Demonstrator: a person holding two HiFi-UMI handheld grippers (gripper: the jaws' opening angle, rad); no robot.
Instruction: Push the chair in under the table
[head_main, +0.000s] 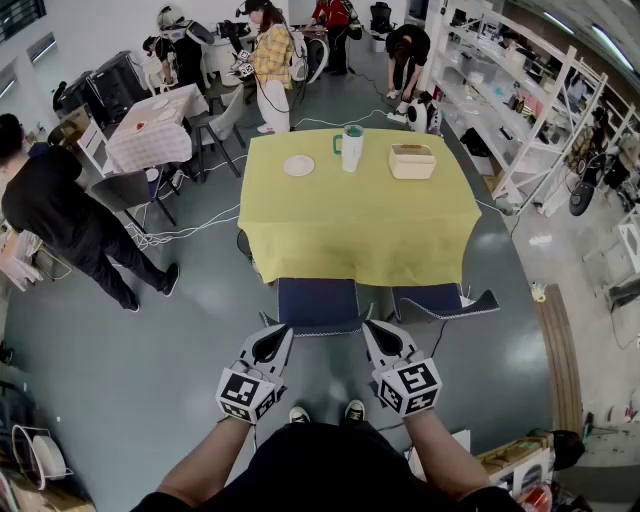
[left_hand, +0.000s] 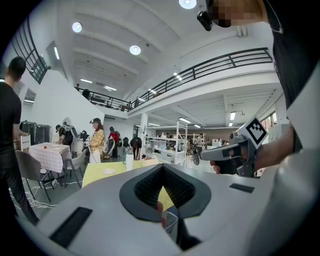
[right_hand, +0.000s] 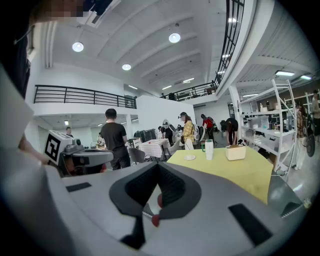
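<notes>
A table under a yellow cloth (head_main: 360, 225) stands ahead of me. A blue chair (head_main: 318, 303) sits at its near edge, its seat partly beneath the cloth. My left gripper (head_main: 274, 334) and right gripper (head_main: 377, 329) are both shut and hold nothing. They point at the left and right ends of the chair's near edge; whether they touch it I cannot tell. In the left gripper view the shut left gripper (left_hand: 162, 172) fills the foreground, with the yellow cloth (left_hand: 100, 172) beyond. The right gripper view shows the shut right gripper (right_hand: 157, 181) and the cloth (right_hand: 235, 170).
On the table stand a white plate (head_main: 298, 165), a white tumbler (head_main: 351, 147) and a cream box (head_main: 412, 161). A second blue chair (head_main: 432, 300) sits to the right. Several people, a checkered table (head_main: 150, 130), floor cables and white shelving (head_main: 520, 110) surround it.
</notes>
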